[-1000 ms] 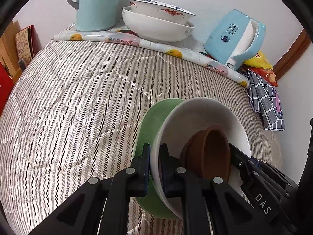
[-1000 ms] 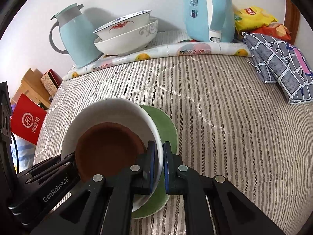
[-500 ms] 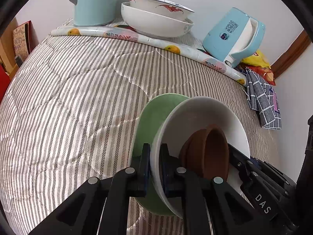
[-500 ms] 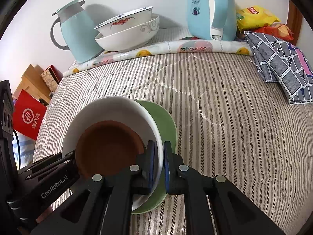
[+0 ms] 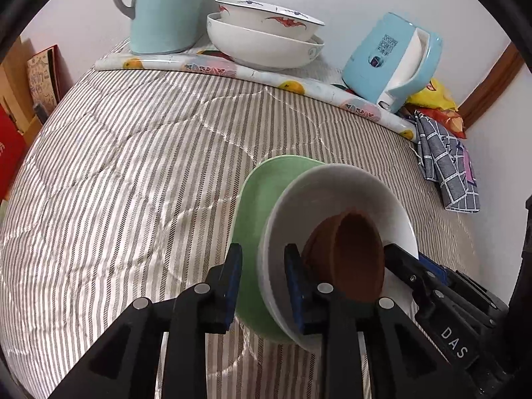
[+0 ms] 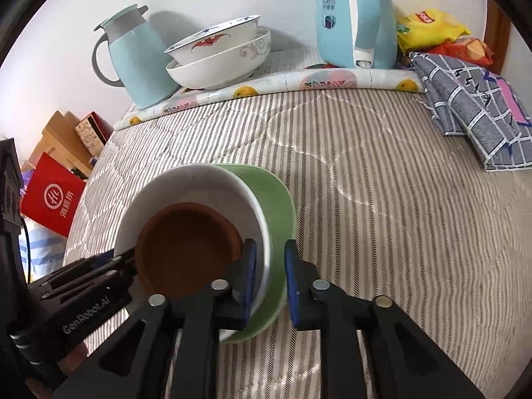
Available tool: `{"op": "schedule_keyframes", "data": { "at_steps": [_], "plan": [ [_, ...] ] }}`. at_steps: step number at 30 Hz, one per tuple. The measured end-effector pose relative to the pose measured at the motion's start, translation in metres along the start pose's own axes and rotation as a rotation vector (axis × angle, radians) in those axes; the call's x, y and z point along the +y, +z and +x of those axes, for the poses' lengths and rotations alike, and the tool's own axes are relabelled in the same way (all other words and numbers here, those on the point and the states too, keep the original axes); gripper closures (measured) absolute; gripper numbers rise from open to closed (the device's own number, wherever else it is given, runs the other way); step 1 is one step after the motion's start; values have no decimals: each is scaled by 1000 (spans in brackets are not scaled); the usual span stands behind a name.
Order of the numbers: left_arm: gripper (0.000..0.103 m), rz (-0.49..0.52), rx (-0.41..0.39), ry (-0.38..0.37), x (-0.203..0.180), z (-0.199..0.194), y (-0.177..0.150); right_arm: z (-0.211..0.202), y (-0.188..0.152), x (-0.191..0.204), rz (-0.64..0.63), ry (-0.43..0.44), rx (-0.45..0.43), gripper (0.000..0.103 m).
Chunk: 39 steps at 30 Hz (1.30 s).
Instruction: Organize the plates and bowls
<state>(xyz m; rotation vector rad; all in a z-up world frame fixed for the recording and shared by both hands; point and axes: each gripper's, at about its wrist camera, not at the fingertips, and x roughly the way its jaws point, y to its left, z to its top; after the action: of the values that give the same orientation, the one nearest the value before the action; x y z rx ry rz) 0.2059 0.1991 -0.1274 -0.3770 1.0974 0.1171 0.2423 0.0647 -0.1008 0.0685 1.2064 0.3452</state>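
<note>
Green plate [image 5: 266, 199] and white bowl [image 5: 332, 193] rims between both grippers' [image 5: 262, 279] [image 6: 270, 276] just-loosened, slightly parted jaws.

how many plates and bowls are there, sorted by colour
Green: 1, the green plate at the bottom of the near stack.
Plain white: 1, the white bowl on it.
Brown: 1, the brown bowl inside that.
White with pattern: 2, the red-patterned bowl nested in the large white bowl at the back.
Total: 5
</note>
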Motion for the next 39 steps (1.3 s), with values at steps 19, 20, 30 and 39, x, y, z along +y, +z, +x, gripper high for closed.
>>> {"op": "schedule_keyframes", "data": {
  "at_steps": [19,20,30,39],
  "plan": [
    [60,44,-152,-39,-47,-85,-43,-110,-49,-15,-80,-127,-152,51],
    [57,54,-163,-44,-53,-89,-46,-121,-53,-18,-77,-137,-169,50],
    [41,138,-268,-63,-100,-127,-89,-188,-91,-59,-22,-229,-265,50],
    [23,174,-321,-32,-118,-154,-125,-228,-130,-76,38,-224,-361,12]
  ]
}}
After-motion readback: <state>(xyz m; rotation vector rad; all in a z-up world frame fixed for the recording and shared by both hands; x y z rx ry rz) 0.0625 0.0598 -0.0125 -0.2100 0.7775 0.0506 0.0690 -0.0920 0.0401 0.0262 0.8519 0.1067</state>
